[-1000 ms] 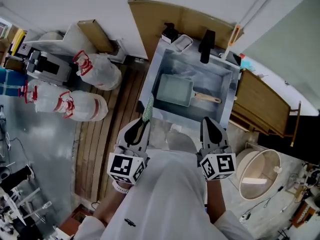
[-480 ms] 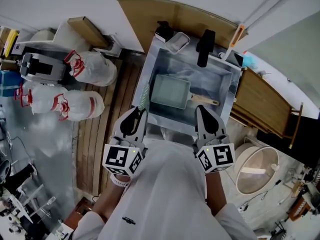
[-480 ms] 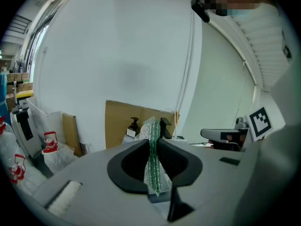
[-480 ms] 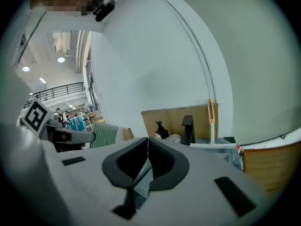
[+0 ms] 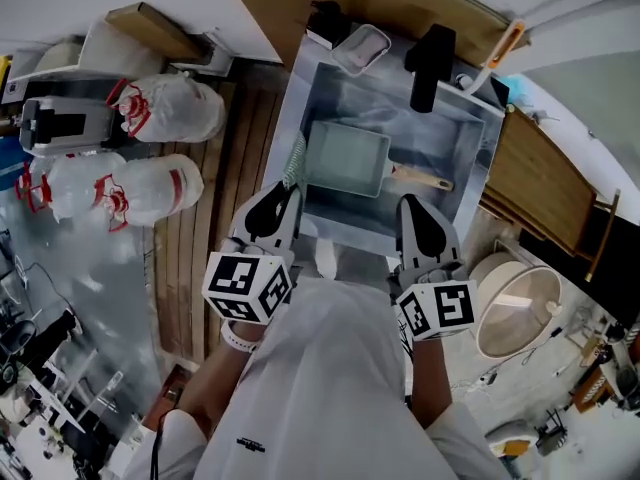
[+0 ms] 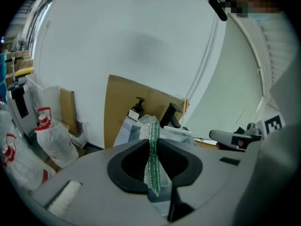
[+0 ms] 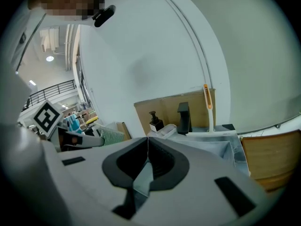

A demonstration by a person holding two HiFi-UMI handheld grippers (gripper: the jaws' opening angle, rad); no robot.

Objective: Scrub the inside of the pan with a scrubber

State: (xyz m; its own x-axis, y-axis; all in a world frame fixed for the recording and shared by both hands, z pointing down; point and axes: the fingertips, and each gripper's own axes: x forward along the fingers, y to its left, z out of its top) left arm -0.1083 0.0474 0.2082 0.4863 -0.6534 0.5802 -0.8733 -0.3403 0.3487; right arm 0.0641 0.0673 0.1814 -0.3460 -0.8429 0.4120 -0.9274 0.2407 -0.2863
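Note:
A pale rectangular pan [image 5: 346, 160] with a wooden handle [image 5: 425, 180] lies in the steel sink [image 5: 470, 200]. My left gripper [image 5: 284, 196] is shut on a green mesh scrubber [image 5: 293, 160], which sticks out past the jaws above the sink's left rim, near the pan's left edge. In the left gripper view the scrubber [image 6: 151, 150] stands upright, pinched between the jaws. My right gripper [image 5: 412, 211] is shut with nothing in it and hovers over the sink's near rim, just short of the pan handle. In the right gripper view its jaws [image 7: 147, 140] meet in a closed line.
A black tap [image 5: 428, 68], a soap bottle [image 5: 320, 18] and a small clear tray [image 5: 361, 48] stand at the sink's far rim. A wooden board [image 5: 540, 193] lies to the right, a round basin [image 5: 520, 308] lower right. Tied plastic bags [image 5: 150, 183] sit on the floor left.
Both grippers have moved forward toward the sink. The scrubber's tip has come closer to the pan's left edge. The right gripper stays shut.

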